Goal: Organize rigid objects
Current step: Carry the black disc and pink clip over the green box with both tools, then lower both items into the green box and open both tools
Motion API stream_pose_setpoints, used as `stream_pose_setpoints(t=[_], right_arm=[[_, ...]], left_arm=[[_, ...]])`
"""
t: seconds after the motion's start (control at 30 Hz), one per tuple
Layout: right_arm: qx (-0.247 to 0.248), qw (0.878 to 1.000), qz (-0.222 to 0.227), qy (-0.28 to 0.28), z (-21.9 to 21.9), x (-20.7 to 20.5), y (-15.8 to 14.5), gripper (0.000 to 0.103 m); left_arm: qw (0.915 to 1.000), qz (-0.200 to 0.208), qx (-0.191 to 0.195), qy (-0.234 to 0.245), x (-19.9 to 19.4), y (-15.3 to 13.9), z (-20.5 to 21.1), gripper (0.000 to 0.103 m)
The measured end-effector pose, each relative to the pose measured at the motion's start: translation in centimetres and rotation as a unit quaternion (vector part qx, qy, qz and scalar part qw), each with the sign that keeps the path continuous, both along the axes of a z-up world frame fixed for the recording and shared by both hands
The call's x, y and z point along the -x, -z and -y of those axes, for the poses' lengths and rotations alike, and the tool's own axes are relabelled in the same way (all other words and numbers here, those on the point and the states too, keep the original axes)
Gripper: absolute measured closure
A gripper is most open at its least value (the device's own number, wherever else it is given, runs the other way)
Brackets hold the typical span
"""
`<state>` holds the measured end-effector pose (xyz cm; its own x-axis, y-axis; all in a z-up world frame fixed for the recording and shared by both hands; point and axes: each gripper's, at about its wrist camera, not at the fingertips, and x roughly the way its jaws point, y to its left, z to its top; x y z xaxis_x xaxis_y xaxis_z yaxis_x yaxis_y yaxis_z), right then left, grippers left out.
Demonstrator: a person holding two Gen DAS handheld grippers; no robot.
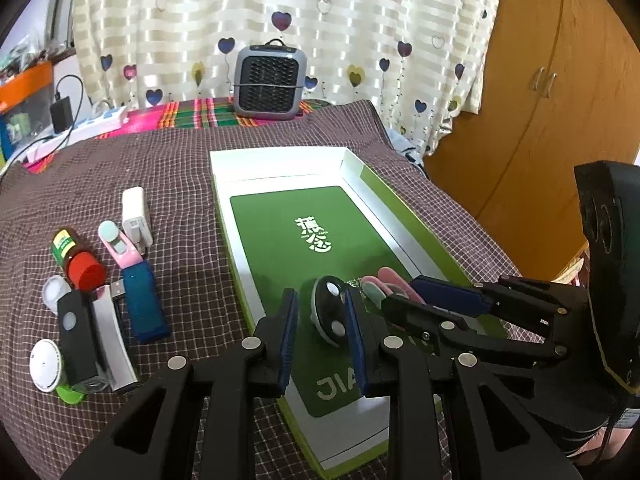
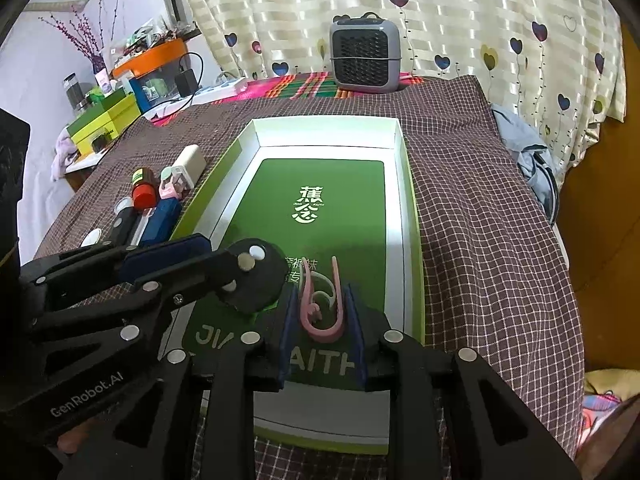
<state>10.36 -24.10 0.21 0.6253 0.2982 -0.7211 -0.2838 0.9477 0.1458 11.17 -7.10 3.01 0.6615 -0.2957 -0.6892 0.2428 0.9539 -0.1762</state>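
A shallow white box tray (image 1: 280,165) (image 2: 326,133) with a green floor lies on the checked cloth. My left gripper (image 1: 322,294) (image 2: 224,258) is shut on a black disc (image 1: 329,312) (image 2: 260,280) with white dots, which stands tilted on its edge on the tray's near end. Just to its right, my right gripper (image 2: 320,292) (image 1: 400,292) is open. A pink hook clip (image 2: 320,326) (image 1: 390,276) and a pale mint one (image 2: 326,280) lie on the green floor between its pads. Small slits show between the pink clip and each pad.
Left of the tray lie a white charger (image 1: 136,220), a red-capped brown bottle (image 1: 78,260), a pink-and-mint gadget (image 1: 118,246), a blue USB stick (image 1: 144,304), a black device (image 1: 76,340) and white caps (image 1: 46,364). A grey heater (image 1: 270,80) stands behind.
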Motion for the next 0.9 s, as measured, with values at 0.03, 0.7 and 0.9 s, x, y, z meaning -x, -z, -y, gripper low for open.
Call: stream_pose_setpoints(t=[0.03,0.7,0.9], right_arm=[[0.001,1.0,0.002,0.001,0.0,0.1,-0.1,0.074],[0.006,0.999,0.036,-0.009,-1.3,3.0,-2.3,0.062],[0.008,0.999,0.043,-0.02,-2.1,3.9,-2.6,0.062]], left_arm=[[1.0,0.0,0.001,0.0,0.1,-0.1,-0.1,0.08],[0.9997,0.019,0.006,-0.013,3.4,-1.6,-2.0,0.079],[0.9995,0.02,0.006,-0.023,4.3,-1.6,-2.8,0.079]])
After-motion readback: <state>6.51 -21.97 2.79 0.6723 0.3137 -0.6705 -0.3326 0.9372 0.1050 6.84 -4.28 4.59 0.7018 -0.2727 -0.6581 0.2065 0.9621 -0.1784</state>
